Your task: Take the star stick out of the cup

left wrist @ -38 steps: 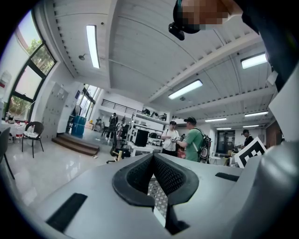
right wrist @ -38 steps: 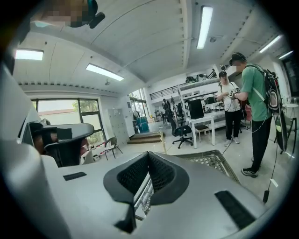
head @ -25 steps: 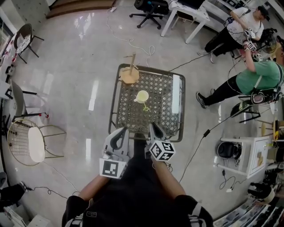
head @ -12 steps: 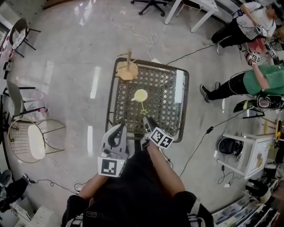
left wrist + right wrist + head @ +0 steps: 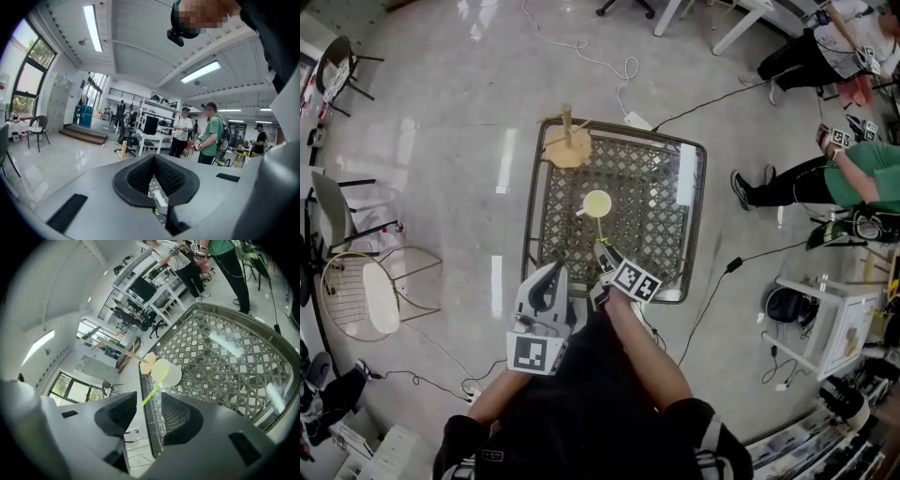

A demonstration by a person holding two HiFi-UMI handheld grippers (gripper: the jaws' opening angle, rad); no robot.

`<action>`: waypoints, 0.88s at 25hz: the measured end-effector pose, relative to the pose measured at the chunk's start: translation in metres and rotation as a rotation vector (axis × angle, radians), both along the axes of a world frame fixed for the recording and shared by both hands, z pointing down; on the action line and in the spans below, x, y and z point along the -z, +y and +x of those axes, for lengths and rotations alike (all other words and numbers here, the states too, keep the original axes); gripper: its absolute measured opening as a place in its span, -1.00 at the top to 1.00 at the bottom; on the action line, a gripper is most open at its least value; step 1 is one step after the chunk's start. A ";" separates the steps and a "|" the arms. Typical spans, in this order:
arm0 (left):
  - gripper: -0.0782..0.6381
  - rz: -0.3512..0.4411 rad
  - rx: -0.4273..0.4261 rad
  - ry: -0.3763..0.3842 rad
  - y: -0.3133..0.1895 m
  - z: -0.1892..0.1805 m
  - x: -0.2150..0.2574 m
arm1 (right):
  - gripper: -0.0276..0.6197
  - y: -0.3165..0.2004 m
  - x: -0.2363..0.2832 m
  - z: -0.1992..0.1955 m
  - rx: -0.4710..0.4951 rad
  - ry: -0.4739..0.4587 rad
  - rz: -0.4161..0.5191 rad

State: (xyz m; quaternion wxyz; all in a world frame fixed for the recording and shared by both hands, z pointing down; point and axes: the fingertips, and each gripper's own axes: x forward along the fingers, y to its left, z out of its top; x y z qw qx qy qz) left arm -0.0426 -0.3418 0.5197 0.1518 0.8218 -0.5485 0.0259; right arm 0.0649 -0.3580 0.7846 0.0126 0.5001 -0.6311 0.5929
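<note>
My left gripper (image 5: 153,174) hangs back on my side of the cup, off the table's (image 5: 551,246) near edge. Its tips are pressed together with nothing between them, so it has no part in this.

My right gripper (image 5: 145,408) is the nearer one, over the table's near edge and well short of the cup. Its jaws are opening and already stand wide. The near end of the star stick (image 5: 151,396) sits in the gap between them, and as far as I can see neither pad presses on it.

From there the stick runs straight away from the tongs, its long axis almost in line with the jaws, up to the rim of the pale yellow cup (image 5: 167,372) where its far end rests. I cannot make out the star itself.

I judge the coming move turns on that line: close on the near end, then draw back toward me.

Just beyond the cup stands a wooden peg stand (image 5: 569,150).
</note>
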 end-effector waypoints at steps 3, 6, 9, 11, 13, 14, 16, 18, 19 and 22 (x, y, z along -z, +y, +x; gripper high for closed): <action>0.74 -0.012 0.003 -0.005 -0.004 -0.001 -0.004 | 0.54 -0.002 -0.008 -0.001 -0.010 -0.009 -0.028; 0.74 -0.021 0.012 -0.003 -0.009 -0.004 -0.005 | 0.72 -0.003 -0.010 -0.001 -0.013 -0.006 -0.042; 0.74 -0.008 0.004 -0.016 -0.010 -0.006 -0.007 | 0.77 -0.003 -0.010 0.002 -0.023 0.001 -0.054; 0.74 -0.006 0.006 -0.021 -0.010 -0.007 -0.006 | 0.78 -0.001 -0.010 0.005 -0.024 0.018 -0.062; 0.74 -0.001 0.009 -0.018 -0.008 -0.010 -0.005 | 0.80 0.002 -0.011 0.006 -0.020 0.037 -0.072; 0.74 0.003 0.010 -0.016 -0.006 -0.012 -0.004 | 0.80 0.004 -0.011 0.005 -0.018 0.044 -0.075; 0.74 0.009 0.023 0.005 -0.002 -0.017 0.001 | 0.82 0.009 -0.010 0.005 -0.016 0.058 -0.077; 0.74 0.023 0.028 0.013 0.006 -0.021 0.007 | 0.82 0.016 -0.005 0.005 -0.018 0.071 -0.075; 0.74 0.034 0.024 0.007 0.011 -0.024 0.009 | 0.83 0.020 -0.002 0.006 -0.021 0.078 -0.070; 0.74 0.071 0.020 0.007 0.028 -0.034 0.018 | 0.84 0.034 0.010 0.006 -0.034 0.098 -0.043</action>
